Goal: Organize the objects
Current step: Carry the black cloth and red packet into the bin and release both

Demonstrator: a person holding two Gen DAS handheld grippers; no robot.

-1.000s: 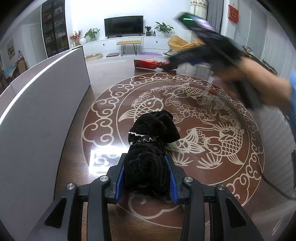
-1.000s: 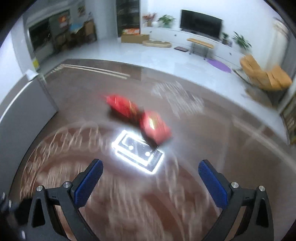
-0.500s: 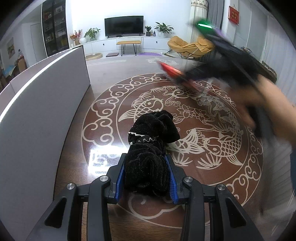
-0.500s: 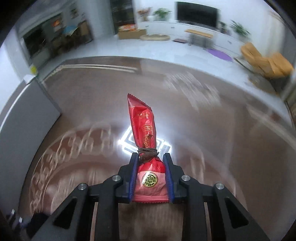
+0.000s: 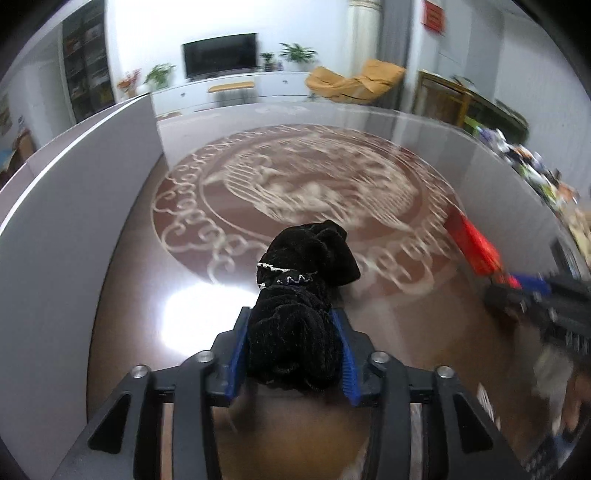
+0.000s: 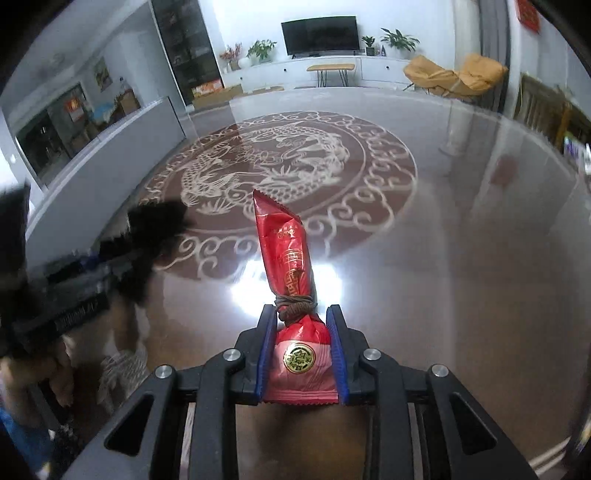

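Gold seal on red packet (image 6: pixel 300 347) visible from right wrist only

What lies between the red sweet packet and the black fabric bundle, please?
Only a bare stretch of the glossy brown surface, with its pale scroll pattern, separates the red packet from the black bundle; the right wrist view shows this.

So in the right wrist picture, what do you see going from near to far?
Right gripper holding the red snack packet → round fish pattern on the shiny table → small wooden bench → TV.
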